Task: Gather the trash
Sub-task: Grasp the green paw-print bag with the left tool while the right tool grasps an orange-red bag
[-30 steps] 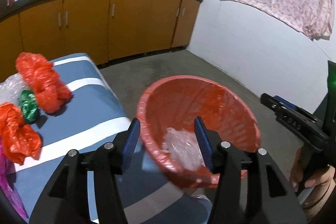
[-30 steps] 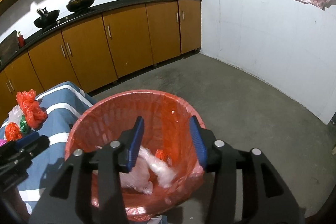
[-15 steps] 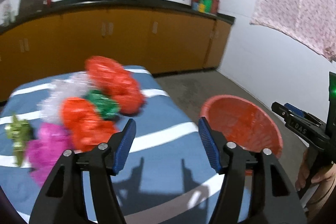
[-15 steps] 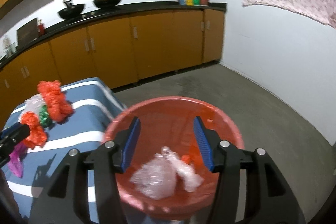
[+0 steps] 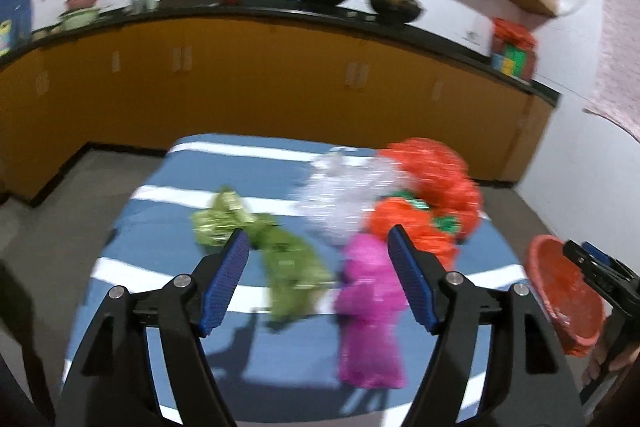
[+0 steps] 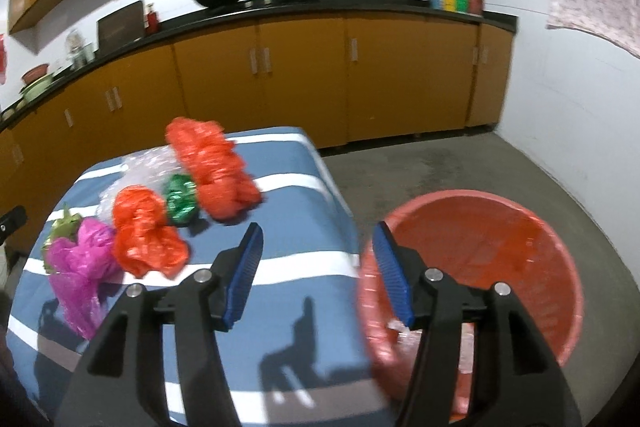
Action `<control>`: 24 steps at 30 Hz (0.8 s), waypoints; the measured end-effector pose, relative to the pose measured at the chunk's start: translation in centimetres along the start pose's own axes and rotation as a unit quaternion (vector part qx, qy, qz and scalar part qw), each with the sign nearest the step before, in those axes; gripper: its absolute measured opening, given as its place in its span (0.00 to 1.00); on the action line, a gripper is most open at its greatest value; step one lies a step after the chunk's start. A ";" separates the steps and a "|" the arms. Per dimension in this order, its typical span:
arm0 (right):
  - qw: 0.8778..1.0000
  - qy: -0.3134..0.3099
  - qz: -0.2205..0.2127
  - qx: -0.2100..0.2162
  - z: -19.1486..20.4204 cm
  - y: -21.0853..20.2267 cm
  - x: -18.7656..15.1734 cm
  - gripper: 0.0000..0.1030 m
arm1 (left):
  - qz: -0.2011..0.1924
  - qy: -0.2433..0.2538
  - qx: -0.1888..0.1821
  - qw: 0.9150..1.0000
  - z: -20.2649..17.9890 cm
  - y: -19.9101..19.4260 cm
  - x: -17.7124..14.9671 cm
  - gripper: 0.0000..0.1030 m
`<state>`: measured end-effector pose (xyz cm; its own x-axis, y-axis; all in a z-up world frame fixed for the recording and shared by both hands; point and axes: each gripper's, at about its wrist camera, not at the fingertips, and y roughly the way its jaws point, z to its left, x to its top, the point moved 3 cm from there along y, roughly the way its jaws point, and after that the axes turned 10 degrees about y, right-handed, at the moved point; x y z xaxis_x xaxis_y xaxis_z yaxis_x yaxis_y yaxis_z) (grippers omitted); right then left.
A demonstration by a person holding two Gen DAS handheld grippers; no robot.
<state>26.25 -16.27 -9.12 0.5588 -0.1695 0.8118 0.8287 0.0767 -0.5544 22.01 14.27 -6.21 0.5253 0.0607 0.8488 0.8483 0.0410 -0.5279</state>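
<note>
Your left tool (image 5: pixel 318 255) gapes wide and empty over crinkled plastic trash: a pink bag (image 5: pixel 370 301) and an olive-green one (image 5: pixel 288 263) on the blue-striped counter (image 5: pixel 172 195). Your right tool (image 6: pixel 318 251) (equally wide, empty) hangs beside the round, red-lined bin (image 6: pixel 500 251).

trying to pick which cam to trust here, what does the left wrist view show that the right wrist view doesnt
Only the left wrist view shows the olive-green bag spread out in full and the right gripper beside the bin. Only the right wrist view looks into the red trash bin, where clear plastic lies, and shows bare floor. Both show the striped table, the magenta bag and orange bags, with open empty jaws.
</note>
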 end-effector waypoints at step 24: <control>0.998 -0.050 0.033 0.022 9.4 12.6 4.3 0.80 | 0.069 -0.020 0.013 0.997 5.3 8.2 -0.2 0.80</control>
<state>39.38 -6.82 -10.88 0.6107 -0.0644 0.7893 0.7894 0.1274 -0.6005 28.53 19.93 -10.85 0.6328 0.1079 0.7668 0.7664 0.0545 -0.6401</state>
